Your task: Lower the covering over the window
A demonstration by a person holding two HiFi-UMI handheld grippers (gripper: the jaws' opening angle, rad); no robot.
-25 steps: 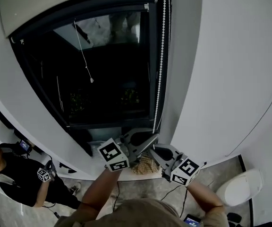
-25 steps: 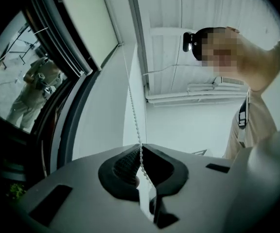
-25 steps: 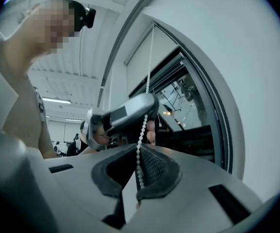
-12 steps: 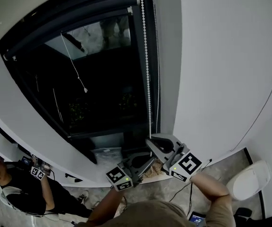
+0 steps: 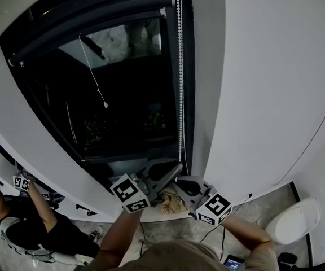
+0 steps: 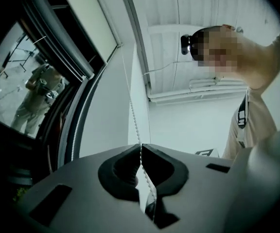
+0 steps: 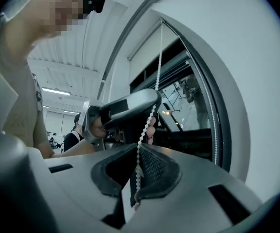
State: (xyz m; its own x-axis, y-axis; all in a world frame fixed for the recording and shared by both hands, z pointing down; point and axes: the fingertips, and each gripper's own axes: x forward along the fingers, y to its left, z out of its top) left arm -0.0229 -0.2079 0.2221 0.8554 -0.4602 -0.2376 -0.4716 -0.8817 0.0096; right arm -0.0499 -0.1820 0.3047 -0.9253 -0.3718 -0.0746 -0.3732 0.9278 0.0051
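You have both tools on the bead chain (image 5: 180, 66) that hangs down the right edge of the window (image 5: 123, 95), hard against the wall (image 5: 264, 95). That is the one part of the blind you can reach from where you stand.

The blind's bottom bar (image 5: 89, 34) sits near the top of the glass, so most of the pane is bare and the lowering looks barely begun.

Your left gripper (image 5: 176, 167) is clenched on the chain. In the left gripper view the beads (image 6: 132, 110) run down into the seam where its jaws (image 6: 141, 147) meet, and the rest drops out below.

Your right gripper (image 5: 180, 180) sits just under it. Its jaws have just been closing, and in the right gripper view the chain (image 7: 152, 110) passes straight between them (image 7: 137, 149), so it too is grasping the beads.

Stacking the two grips close together near the bottom of the loop suits a hand-over-hand pull. One hand keeps the chain from slipping back while the other takes a fresh hold higher up.

I cannot tell whether both grips are on the same side of the loop. That matters, since opposite sides would work against each other.

The pinch is narrow and the beads are small. My guess is that a pull in line with the chain will hold better than a sideways tug.
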